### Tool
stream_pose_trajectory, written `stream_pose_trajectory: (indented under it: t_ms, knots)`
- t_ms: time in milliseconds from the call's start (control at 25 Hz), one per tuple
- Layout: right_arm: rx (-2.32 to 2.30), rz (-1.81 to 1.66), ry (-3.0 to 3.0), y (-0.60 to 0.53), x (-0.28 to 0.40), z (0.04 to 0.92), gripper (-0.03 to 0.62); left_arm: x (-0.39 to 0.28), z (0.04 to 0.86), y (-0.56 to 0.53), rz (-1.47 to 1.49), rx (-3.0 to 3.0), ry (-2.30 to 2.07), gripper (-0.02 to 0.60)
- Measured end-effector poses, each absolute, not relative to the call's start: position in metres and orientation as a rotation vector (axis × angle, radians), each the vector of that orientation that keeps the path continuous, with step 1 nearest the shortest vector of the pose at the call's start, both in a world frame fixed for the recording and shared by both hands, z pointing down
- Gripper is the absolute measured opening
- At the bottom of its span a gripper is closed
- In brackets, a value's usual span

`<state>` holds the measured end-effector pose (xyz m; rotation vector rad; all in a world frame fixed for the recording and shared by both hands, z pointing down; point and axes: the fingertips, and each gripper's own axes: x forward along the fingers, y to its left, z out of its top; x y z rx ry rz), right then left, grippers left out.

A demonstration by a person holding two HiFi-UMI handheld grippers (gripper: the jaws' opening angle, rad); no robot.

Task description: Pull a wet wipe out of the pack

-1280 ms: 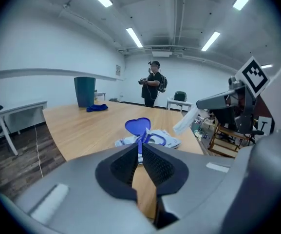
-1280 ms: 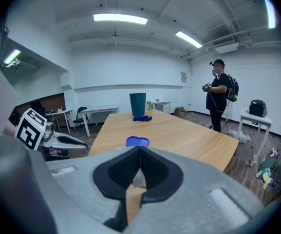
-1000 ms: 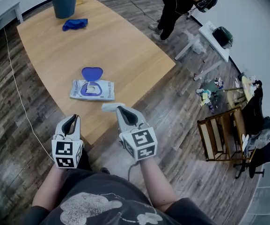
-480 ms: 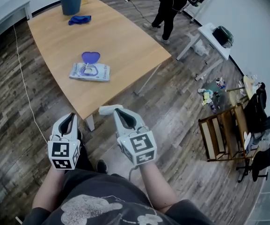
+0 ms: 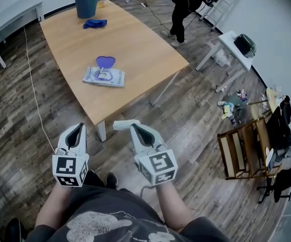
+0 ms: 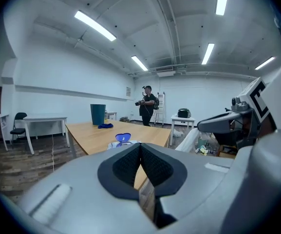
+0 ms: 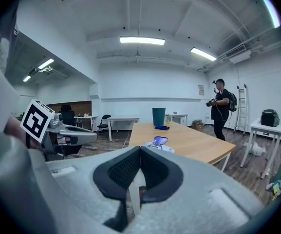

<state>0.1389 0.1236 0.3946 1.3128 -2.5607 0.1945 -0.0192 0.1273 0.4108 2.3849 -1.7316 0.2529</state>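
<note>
The wet wipe pack [image 5: 104, 76] lies on the wooden table [image 5: 140, 49] with its purple lid [image 5: 105, 61] flipped open. Both grippers hover over the floor, short of the table's near edge. My right gripper [image 5: 133, 128] is shut on a white wet wipe [image 5: 124, 124] that sticks out to the left; in the right gripper view a strip of wipe [image 7: 132, 189] hangs between the pads. My left gripper [image 5: 76, 128] has just been closing, and its pads [image 6: 130, 165] meet with nothing between them. The pack [image 7: 161, 147] lies far ahead of the jaws.
A teal bin [image 5: 87, 0] and a blue cloth [image 5: 95, 23] are at the table's far end. A person [image 5: 188, 4] stands beyond it. A white side table [image 5: 235, 43], a wooden rack [image 5: 243, 147] and clutter are to the right; a cable [image 5: 34, 95] runs along the floor on the left.
Both grippers have drawn back from the table's edge and now hang over the floor. The wipe has stayed in the right gripper; the pack has stayed on the table.
</note>
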Motion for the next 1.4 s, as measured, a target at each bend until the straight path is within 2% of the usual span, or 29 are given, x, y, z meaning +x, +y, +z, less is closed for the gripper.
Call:
stream_pose_trajectory:
  t_ms: [680, 1400]
  knots:
    - [1.331, 0.197, -2.562, 0.123, 0.11, 0.384, -0.008, -0.031, 0.357, 0.135, -0.008, 2.519, -1.596, 0.018]
    - [1.29, 0.229, -2.529, 0.148, 0.117, 0.397, -0.008, -0.026, 0.367, 0.159, 0.03, 2.479, -1.574, 0.018]
